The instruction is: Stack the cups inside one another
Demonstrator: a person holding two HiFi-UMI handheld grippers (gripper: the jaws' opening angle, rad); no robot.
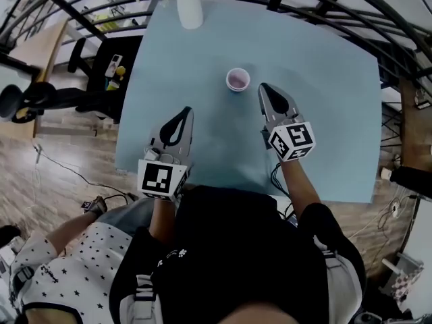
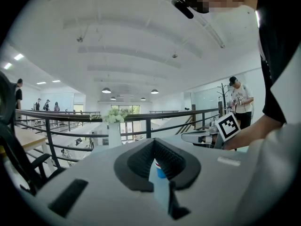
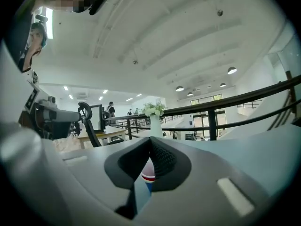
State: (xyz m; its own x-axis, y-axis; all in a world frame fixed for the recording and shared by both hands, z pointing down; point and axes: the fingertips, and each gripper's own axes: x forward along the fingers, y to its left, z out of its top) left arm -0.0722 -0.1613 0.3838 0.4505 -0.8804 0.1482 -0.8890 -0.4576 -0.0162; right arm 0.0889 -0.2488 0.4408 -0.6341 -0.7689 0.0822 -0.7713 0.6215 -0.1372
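The light blue table (image 1: 324, 100) carries a white vase (image 1: 189, 9) of flowers at its far edge. Nearer the person, the left gripper (image 1: 185, 112) and the right gripper (image 1: 264, 88) hang side by side above it, each with its jaws pressed together and nothing between them. The cup (image 1: 237, 79) stands upright mid-table, just beyond the right gripper's tip.

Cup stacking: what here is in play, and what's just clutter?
In play:
- cup
- left gripper, fingers together
- right gripper, fingers together

Lying about:
- vase with flowers
- chair beside the table
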